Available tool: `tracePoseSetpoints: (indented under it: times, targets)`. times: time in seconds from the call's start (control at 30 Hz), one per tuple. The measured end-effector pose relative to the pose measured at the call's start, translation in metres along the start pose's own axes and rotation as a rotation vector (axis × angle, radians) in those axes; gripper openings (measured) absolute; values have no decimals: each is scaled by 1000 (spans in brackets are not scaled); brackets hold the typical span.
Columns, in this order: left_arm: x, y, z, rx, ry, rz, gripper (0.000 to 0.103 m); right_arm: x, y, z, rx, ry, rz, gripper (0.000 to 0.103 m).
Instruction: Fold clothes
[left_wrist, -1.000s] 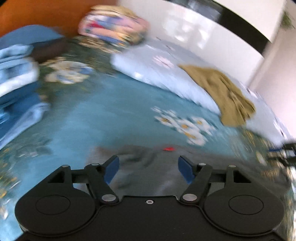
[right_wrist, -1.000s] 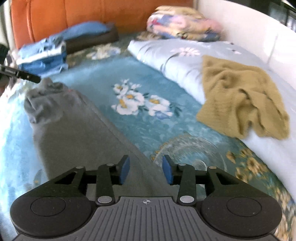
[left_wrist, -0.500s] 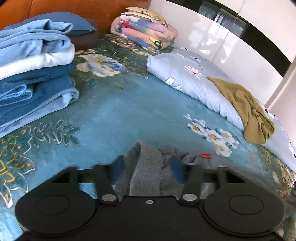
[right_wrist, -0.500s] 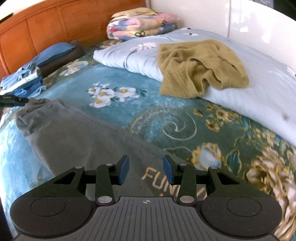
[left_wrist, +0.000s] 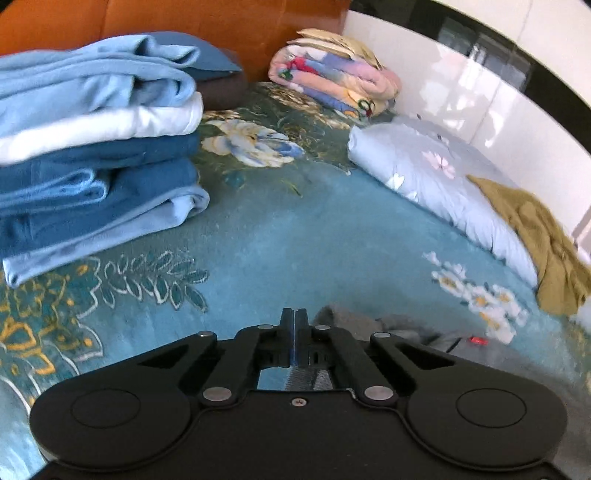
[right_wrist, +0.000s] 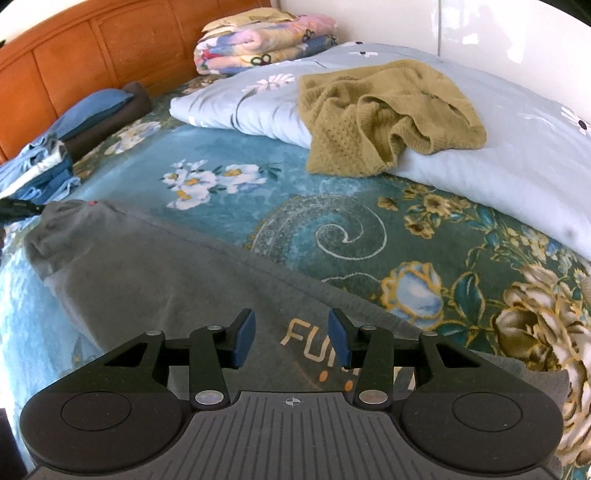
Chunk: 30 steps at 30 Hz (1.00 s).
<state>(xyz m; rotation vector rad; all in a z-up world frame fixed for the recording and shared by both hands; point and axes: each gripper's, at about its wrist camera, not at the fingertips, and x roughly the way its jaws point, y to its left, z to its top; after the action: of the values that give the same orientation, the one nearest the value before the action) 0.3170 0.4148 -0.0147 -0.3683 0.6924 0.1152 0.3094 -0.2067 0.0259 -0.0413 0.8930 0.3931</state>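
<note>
A grey garment (right_wrist: 147, 266) with pale "FUN" lettering lies spread on the teal floral bedspread (right_wrist: 332, 229). My right gripper (right_wrist: 291, 339) hovers open just above its near part, the lettering between the blue pads. The garment's far end is bunched beside my left gripper (left_wrist: 294, 325), whose fingers are pressed together; grey cloth (left_wrist: 354, 321) bulges to their right and shows beneath them. In the right wrist view the left gripper's tip (right_wrist: 18, 208) meets that far end.
A stack of folded blue and white clothes (left_wrist: 92, 147) sits left. An olive knit sweater (right_wrist: 380, 118) lies on a pale blue duvet (right_wrist: 498, 155) at the right. A folded floral quilt (left_wrist: 332, 81) rests by the orange headboard (right_wrist: 92, 48).
My left gripper went from open around the bunched grey cloth to shut and moved closer to the folded stack. My right gripper stayed open and shifted along the garment to the lettering.
</note>
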Motion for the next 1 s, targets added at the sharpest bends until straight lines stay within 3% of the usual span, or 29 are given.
tracePoseSetpoints:
  times: [0.07, 0.17, 0.27, 0.4, 0.57, 0.67, 0.83, 1.0]
  targets:
    - [-10, -2, -1, -14, -17, -12, 0, -3, -3, -2, 12, -6, -9, 41]
    - [-30, -19, 2, 47, -43, 4, 1, -9, -9, -6, 35, -17, -25, 43]
    - [-52, -46, -1, 96, -74, -27, 4, -23, -27, -19, 85, -35, -65, 43]
    - [-74, -90, -25, 111, -64, -182, 30, -44, -61, -45, 191, -54, -138, 44]
    - [-70, -159, -83, 144, 50, -375, 34, -64, -102, -74, 317, -73, -191, 44]
    - [-58, -190, -111, 125, 112, -439, 37, -64, -116, -77, 330, -71, -211, 45]
    - [-42, -217, -145, 123, 176, -434, 41, -67, -139, -87, 421, -91, -227, 47]
    - [-24, -211, -158, 82, 216, -366, 42, -84, -151, -130, 606, -115, -162, 52]
